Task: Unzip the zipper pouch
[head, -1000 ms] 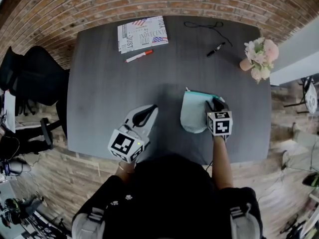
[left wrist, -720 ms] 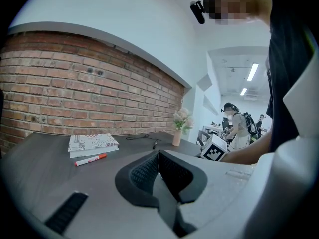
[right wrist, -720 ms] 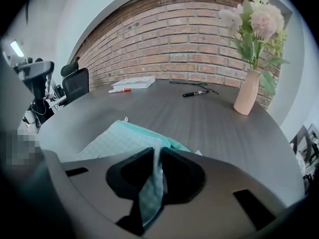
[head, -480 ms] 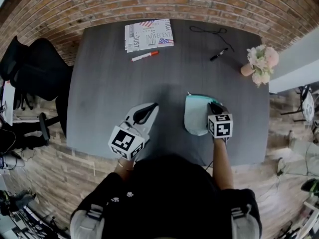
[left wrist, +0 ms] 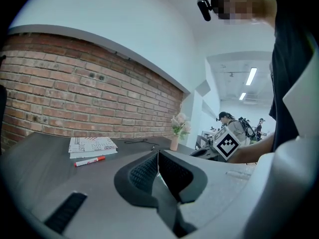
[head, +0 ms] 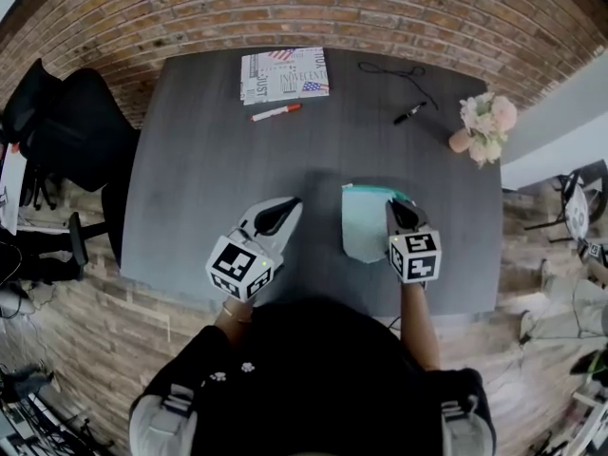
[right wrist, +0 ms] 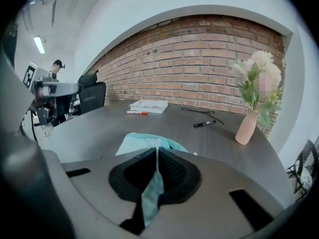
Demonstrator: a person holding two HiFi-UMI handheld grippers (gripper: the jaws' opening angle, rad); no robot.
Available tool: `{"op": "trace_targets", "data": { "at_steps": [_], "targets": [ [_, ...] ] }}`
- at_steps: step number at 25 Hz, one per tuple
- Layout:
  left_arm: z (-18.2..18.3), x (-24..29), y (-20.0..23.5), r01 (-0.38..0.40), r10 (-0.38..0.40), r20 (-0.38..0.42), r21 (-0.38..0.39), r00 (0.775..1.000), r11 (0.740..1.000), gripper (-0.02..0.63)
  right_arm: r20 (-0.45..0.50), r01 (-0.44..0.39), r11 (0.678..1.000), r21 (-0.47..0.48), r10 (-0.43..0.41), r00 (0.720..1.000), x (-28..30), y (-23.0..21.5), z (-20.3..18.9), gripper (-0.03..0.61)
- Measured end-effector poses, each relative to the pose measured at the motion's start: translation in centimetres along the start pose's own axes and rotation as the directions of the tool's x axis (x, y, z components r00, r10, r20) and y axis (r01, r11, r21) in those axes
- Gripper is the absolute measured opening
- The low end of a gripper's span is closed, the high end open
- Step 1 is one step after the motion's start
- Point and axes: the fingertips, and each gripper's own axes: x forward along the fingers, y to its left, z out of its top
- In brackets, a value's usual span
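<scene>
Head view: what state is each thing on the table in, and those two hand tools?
zipper pouch: edge pinched by the right gripper, zip state unclear.
right gripper: jaws have just been closing, now shut on the zipper pouch.
left gripper: jaws shut, empty.
red marker: cap on, lying flat.
vase: upright.

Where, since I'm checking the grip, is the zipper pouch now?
In the head view the zipper pouch is right of the table's centre, its right edge pinched in the right gripper, whose jaws have just been closing on it.
</scene>
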Motion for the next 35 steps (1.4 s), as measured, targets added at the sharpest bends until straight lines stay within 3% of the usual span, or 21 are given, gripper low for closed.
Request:
{"op": "trace_targets", "data": {
  "at_steps": [18,24,35],
  "targets": [
    [-1.7,-0.1,-2.6,0.053,-0.054,-0.031,-0.047,0.998,0.998,0.008,0.209,-0.074,0.994,-0.079,0.089,0.974,-7.7,4.6,6.6,0.012],
    [-1.8,0.4,-3.7,0.101,-0.103,-0.035,-0.055,0.994,0.993,0.076,0.273,-0.119,0.99,-0.081,0.137,0.952,-9.9,6.1,8.5,0.012],
    [-0.7,0.8,-5.2,0.223,-0.216,0.056,-0.184,0.975,0.957,0.14,0.328,-0.238,0.97,-0.04,0.238,0.914,-11.3,8.9,9.6,0.012]
  ]
}}
